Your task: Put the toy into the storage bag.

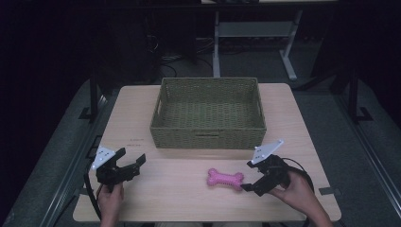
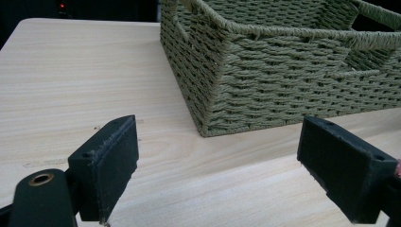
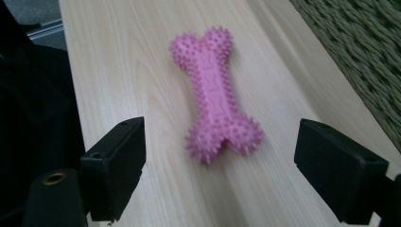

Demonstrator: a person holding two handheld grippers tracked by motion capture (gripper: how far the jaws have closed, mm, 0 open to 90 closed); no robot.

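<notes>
A pink spiky bone-shaped toy (image 1: 225, 178) lies flat on the wooden table (image 1: 179, 198), in front of a green woven basket (image 1: 208, 113). My right gripper (image 1: 248, 175) is open just to the right of the toy, jaws pointing at its near end. In the right gripper view the toy (image 3: 215, 93) lies lengthwise ahead, between the lines of the two spread jaws and apart from them. My left gripper (image 1: 131, 158) is open at the table's left front, holding nothing. In the left gripper view the basket's near corner (image 2: 265, 71) stands ahead.
The basket looks empty and takes up the middle and back of the table. The table's front edge runs close under both hands. A desk frame (image 1: 288, 56) and cables stand on the dark floor behind the table.
</notes>
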